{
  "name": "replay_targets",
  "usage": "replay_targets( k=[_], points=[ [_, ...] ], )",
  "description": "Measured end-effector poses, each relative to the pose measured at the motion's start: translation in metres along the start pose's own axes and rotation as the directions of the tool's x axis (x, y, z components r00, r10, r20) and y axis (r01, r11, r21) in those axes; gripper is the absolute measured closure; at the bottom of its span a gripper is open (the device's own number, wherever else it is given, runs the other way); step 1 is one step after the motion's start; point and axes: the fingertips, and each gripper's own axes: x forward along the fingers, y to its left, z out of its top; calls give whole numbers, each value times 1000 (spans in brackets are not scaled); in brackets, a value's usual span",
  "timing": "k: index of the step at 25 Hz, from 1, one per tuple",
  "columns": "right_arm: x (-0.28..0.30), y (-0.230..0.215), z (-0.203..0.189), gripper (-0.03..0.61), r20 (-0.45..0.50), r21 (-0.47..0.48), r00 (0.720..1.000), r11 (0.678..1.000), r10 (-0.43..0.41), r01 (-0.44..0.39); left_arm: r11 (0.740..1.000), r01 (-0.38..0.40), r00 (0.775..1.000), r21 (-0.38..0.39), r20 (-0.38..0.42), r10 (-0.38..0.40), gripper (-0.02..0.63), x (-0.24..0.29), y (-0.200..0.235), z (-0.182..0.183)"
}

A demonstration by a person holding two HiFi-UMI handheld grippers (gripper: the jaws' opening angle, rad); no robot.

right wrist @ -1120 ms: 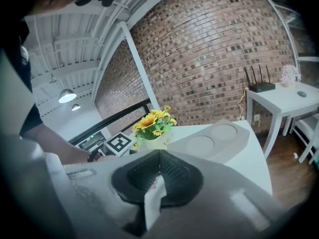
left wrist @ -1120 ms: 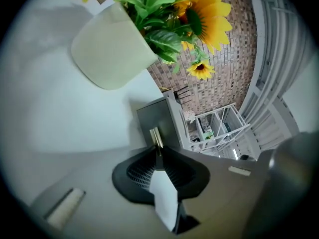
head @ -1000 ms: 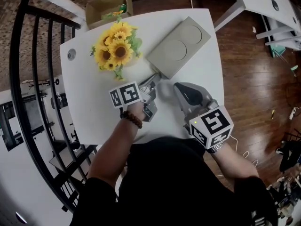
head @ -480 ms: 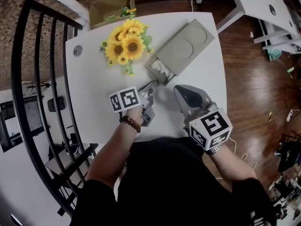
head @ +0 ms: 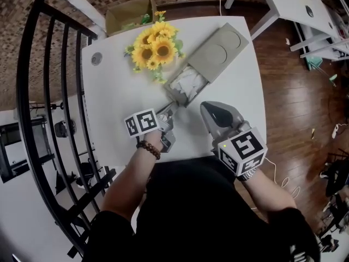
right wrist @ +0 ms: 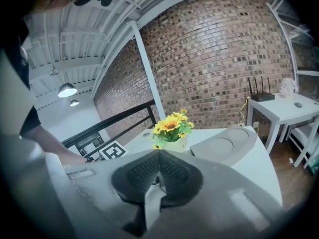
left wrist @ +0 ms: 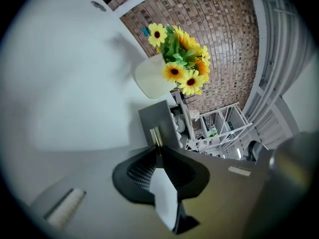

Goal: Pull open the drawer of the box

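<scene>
The flat grey box [head: 218, 51] lies diagonally on the white table [head: 117, 91]. Its drawer [head: 187, 86] stands pulled out toward me, with crumpled white material showing inside. My left gripper [head: 170, 109] is shut on the thin pull tab [left wrist: 155, 136] at the drawer's grey front [left wrist: 160, 119], seen straight ahead of the closed jaws [left wrist: 158, 151]. My right gripper [head: 206, 107] hovers just right of the drawer, shut with nothing in it [right wrist: 158, 176]. From the right gripper view the box [right wrist: 224, 146] sits ahead to the right.
A vase of sunflowers [head: 155, 48] stands close to the left of the box. A cardboard carton [head: 128, 12] sits beyond the table's far edge. A black railing [head: 49, 119] runs along the left, and another white table [head: 294, 1] stands at the far right.
The drawer has slid out of the box toward me, exposing white contents, as my left gripper drew back holding the tab. The right gripper stayed about where it was.
</scene>
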Motion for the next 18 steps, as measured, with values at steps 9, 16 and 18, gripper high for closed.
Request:
replay_targets(
  k=[9, 16, 18],
  points=[
    [-8, 24, -6, 589, 17, -2, 1000, 1000, -26, 26, 1000, -7, 1000, 5, -1, 7, 557, -27, 16, -6],
    [-14, 36, -9, 589, 30, -3, 999, 999, -46, 46, 1000, -12, 1000, 9, 3, 12, 555, -40, 24, -9],
    [-17, 39, -10, 589, 33, -3, 998, 999, -49, 49, 1000, -16, 1000, 11, 4, 16, 555, -42, 26, -10]
  ],
)
